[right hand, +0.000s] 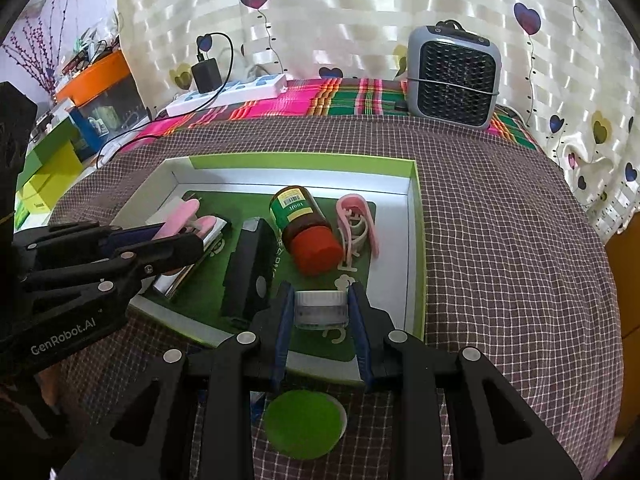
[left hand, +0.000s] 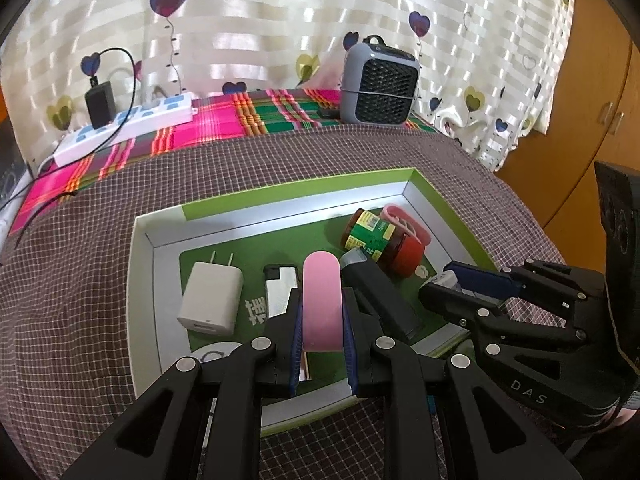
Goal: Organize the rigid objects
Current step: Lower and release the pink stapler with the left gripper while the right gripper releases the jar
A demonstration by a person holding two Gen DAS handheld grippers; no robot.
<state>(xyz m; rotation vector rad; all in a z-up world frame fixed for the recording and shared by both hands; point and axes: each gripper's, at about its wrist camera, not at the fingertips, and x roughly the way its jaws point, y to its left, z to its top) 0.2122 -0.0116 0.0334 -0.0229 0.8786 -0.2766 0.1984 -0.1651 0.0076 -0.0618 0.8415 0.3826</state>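
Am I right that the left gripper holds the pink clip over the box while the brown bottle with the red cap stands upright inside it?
Not quite: the brown bottle lies on its side in the box, red cap toward the camera, as the right wrist view shows. The left gripper does hold the pink clip over the box.

Bright backlight through the curtain (left hand: pixel 280 20), sharp focus, strong fisheye edge bending.

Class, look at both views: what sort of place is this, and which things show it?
Most likely a room in a home. Heart-print curtains hang behind a cloth-covered table, with a power strip and a small fan heater at its back.
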